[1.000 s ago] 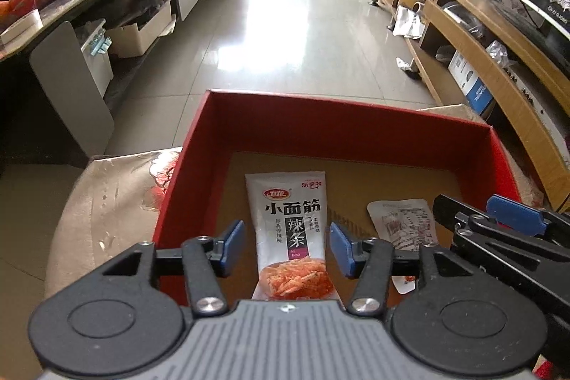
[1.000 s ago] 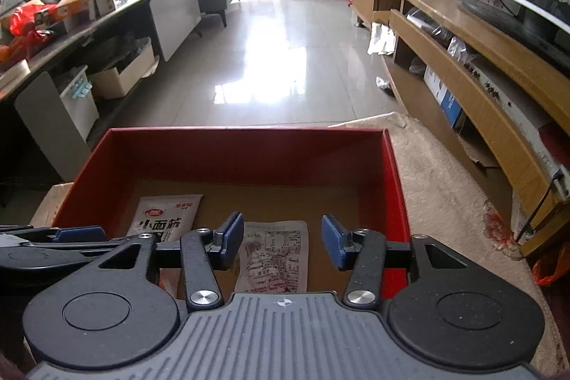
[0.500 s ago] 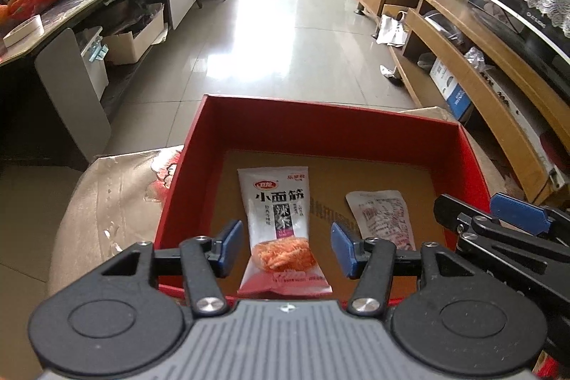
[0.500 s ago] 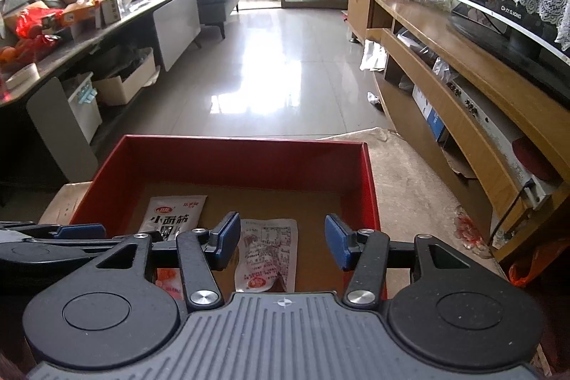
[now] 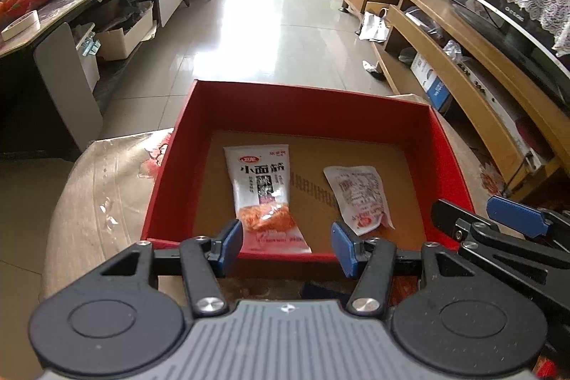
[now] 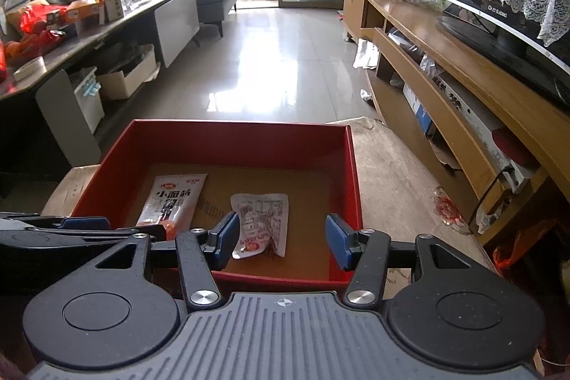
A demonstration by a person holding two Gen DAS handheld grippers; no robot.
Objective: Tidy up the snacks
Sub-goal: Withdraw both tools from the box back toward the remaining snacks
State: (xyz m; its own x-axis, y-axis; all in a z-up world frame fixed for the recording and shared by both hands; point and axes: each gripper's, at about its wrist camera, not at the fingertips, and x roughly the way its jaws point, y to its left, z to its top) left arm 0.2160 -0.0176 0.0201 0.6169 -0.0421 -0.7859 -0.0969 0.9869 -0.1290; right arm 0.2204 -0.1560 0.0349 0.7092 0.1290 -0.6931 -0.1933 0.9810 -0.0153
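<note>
Pulling back: both grippers off red box (image 5: 249,102), higher than 1 s ago.
L gripper (image 5: 286,243): apart, empty.
R gripper (image 6: 279,239): jaws just opening, empty.
Snacks: noodle pack (image 5: 263,194) + small pouch (image 5: 359,194) flat in box, apart; drop-off prob. done.
Surface: plastic-covered desk (image 5: 103,187).
Room: tiled floor (image 5: 270,31), TV shelf.

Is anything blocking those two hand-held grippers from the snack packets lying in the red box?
Nothing visible does. The spicy strip packet and the smaller white packet lie uncovered in the red box. Only its low near wall lies before the left hand-held gripper and right hand-held gripper.
</note>
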